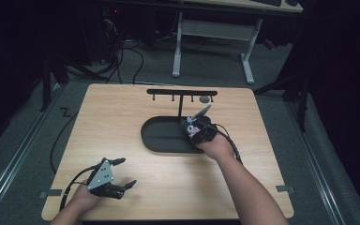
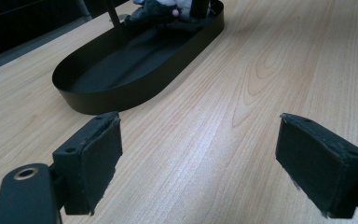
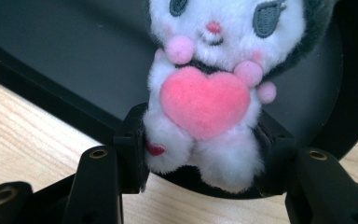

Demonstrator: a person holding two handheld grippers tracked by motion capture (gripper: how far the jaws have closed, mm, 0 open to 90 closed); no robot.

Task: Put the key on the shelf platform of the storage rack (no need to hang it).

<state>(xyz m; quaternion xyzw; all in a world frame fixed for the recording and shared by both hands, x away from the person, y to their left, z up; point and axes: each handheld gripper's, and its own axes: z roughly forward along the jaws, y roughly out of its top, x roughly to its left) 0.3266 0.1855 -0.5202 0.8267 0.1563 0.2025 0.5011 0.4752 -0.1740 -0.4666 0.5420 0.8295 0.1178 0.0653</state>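
**Plush toy clamped over the tray's end**

The plush toy [image 3: 204, 100], white with a pink heart on its chest and a dark hood around its face, sits between the jaws of the right gripper [image 3: 200, 161]. The pads press in on its lower body and legs from both sides, so the gripper is clamped on it. In the right gripper view the toy faces the camera, upright, its feet hanging over the rim of the black oval tray [image 3: 70, 60] that lies just beyond and below the jaws.

In the high view the right gripper [image 1: 196, 125] is held above the near right end of the tray [image 1: 159, 136], with a grey pointed ear of the toy [image 1: 201, 112] sticking up past it. Behind the tray stands a black T-shaped rack [image 1: 182, 93] with small hooks.

The left gripper [image 1: 121, 174] rests well apart, near the front left of the wooden table [image 1: 122, 103]. Its jaws stand wide apart with nothing between them, and its pads [image 2: 93, 158] point across bare wood toward the tray [image 2: 121, 93].
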